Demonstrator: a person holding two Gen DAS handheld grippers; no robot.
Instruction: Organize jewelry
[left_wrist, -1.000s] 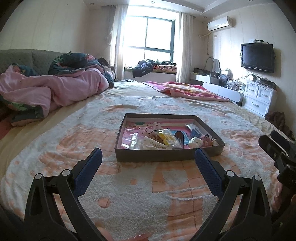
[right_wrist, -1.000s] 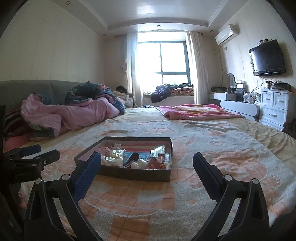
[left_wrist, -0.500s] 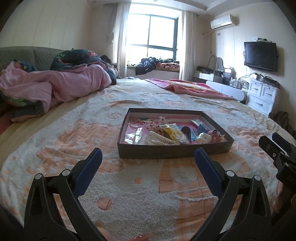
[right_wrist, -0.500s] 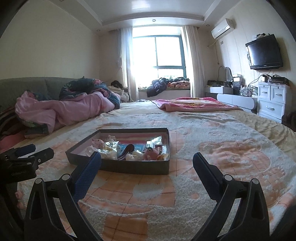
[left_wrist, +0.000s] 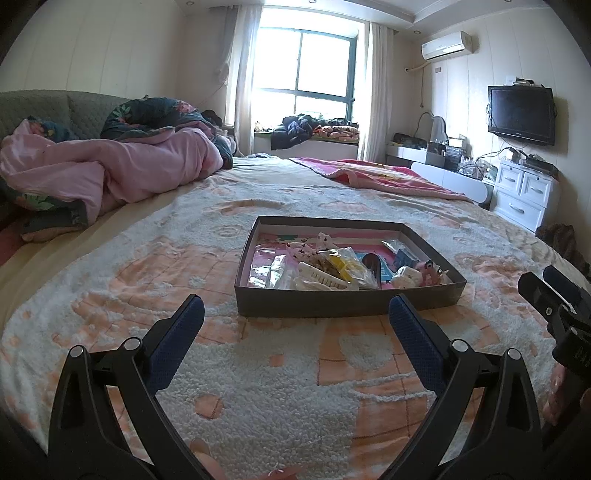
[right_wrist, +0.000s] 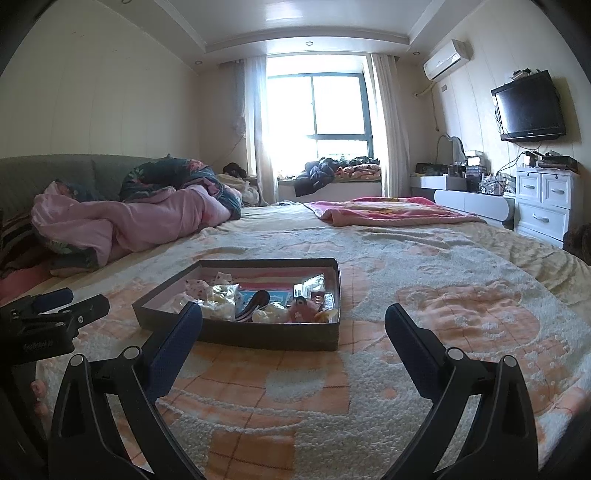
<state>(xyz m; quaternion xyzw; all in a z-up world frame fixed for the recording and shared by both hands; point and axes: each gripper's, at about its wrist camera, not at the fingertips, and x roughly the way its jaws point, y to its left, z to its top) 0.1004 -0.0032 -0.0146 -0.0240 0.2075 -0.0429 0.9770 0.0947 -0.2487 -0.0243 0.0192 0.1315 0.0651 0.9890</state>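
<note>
A shallow dark cardboard box (left_wrist: 332, 304) lies on the bed, also in the right wrist view (right_wrist: 266, 334). It holds mixed hair accessories and small packets: a white comb clip (left_wrist: 321, 275), a yellow packet (left_wrist: 345, 264), a dark clip (right_wrist: 255, 301) and a pink plush piece (right_wrist: 301, 308). My left gripper (left_wrist: 295, 321) is open and empty, just short of the box's near wall. My right gripper (right_wrist: 293, 325) is open and empty, near the box's right front corner.
The box rests on a white and peach fleece blanket (left_wrist: 258, 387). A pink duvet heap (left_wrist: 110, 170) lies at the left, a pink blanket (left_wrist: 384, 177) farther back. White drawers (left_wrist: 524, 195) and a wall TV (left_wrist: 521, 114) stand at the right.
Both grippers have dropped lower and tilted up, so the box looks flatter and the room higher. Both stay open and the box has not moved.
</note>
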